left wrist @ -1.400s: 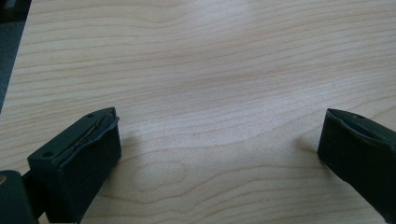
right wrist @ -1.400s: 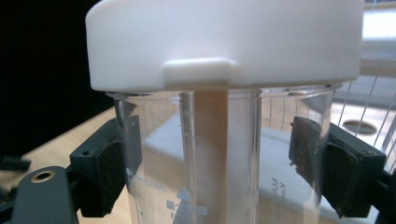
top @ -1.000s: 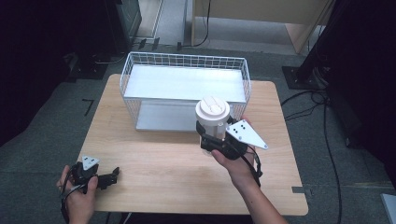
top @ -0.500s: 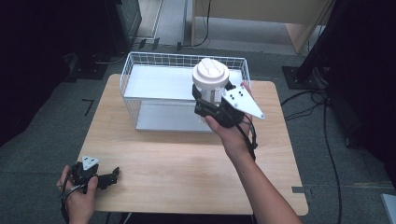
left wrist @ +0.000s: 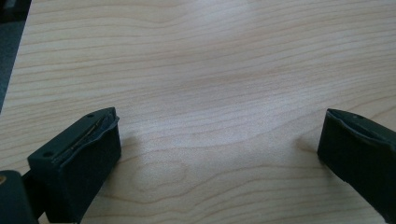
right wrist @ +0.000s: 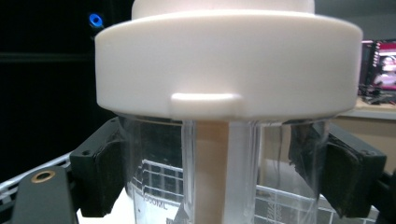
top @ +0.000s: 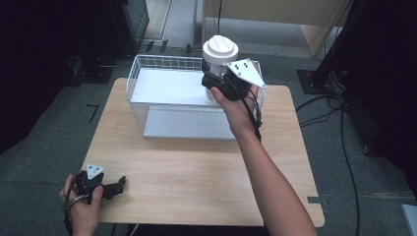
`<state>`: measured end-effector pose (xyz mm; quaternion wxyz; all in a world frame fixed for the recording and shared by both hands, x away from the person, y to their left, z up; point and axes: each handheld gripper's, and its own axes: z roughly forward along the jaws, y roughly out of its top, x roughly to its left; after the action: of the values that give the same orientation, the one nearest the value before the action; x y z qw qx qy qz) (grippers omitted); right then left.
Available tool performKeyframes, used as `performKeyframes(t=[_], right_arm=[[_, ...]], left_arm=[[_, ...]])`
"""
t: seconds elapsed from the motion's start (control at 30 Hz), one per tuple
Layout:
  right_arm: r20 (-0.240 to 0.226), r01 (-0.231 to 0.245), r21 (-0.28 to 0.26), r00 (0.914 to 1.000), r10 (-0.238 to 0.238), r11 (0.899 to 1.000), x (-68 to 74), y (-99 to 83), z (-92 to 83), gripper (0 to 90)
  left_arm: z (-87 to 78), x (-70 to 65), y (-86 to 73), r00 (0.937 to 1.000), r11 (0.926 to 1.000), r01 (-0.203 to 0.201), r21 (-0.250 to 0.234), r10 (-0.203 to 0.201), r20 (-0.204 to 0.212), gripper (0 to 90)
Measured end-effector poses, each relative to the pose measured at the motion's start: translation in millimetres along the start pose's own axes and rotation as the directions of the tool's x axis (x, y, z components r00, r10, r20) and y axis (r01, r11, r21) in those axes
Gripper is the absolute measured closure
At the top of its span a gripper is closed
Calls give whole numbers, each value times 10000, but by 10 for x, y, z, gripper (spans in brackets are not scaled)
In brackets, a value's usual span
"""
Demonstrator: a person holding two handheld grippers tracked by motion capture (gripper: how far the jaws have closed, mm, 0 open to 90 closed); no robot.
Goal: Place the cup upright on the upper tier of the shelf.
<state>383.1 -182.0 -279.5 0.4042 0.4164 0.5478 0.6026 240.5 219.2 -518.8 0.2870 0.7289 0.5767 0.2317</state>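
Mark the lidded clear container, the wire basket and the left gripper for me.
Clear container (right wrist: 224,177): right gripper view, on its transparent wall below the white lid.
Wire basket (top: 140,81): high view, on its left wire wall.
Left gripper (top: 118,184): high view, midway between its fingertips.

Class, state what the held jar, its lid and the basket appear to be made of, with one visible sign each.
Jar: clear glass or plastic; see-through, printed scale.
Lid: matte white plastic, probably; moulded tab.
Basket: white-coated wire; open grid.
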Motion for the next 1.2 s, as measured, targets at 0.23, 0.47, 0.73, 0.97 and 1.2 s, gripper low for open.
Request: performKeyframes(t=[0.23, 0.47, 0.73, 0.97, 1.2], right_arm=[[418, -266, 103, 9988, 262, 9996, -73, -54, 303, 152], [806, -220, 235, 9965, 200, 9995, -82, -93, 517, 152], [893, -30, 253, 9960, 8, 9997, -59, -135, 541, 152], [560, -36, 411, 9984, 12, 9991, -62, -129, 457, 147], [-9, -87, 818, 10000, 88, 9966, -119, -74, 402, 76]], left_arm=[[-1, 1, 0, 10000, 10000, -18, 14, 18, 3, 0], [0, 1, 0, 10000, 10000, -14, 1, 14, -2, 0], [0, 1, 0, 10000, 10000, -16, -1, 16, -6, 0], [0, 0, 0, 10000, 10000, -21, 12, 21, -3, 0], [0, 0, 0, 10000, 10000, -28, 17, 28, -8, 0]])
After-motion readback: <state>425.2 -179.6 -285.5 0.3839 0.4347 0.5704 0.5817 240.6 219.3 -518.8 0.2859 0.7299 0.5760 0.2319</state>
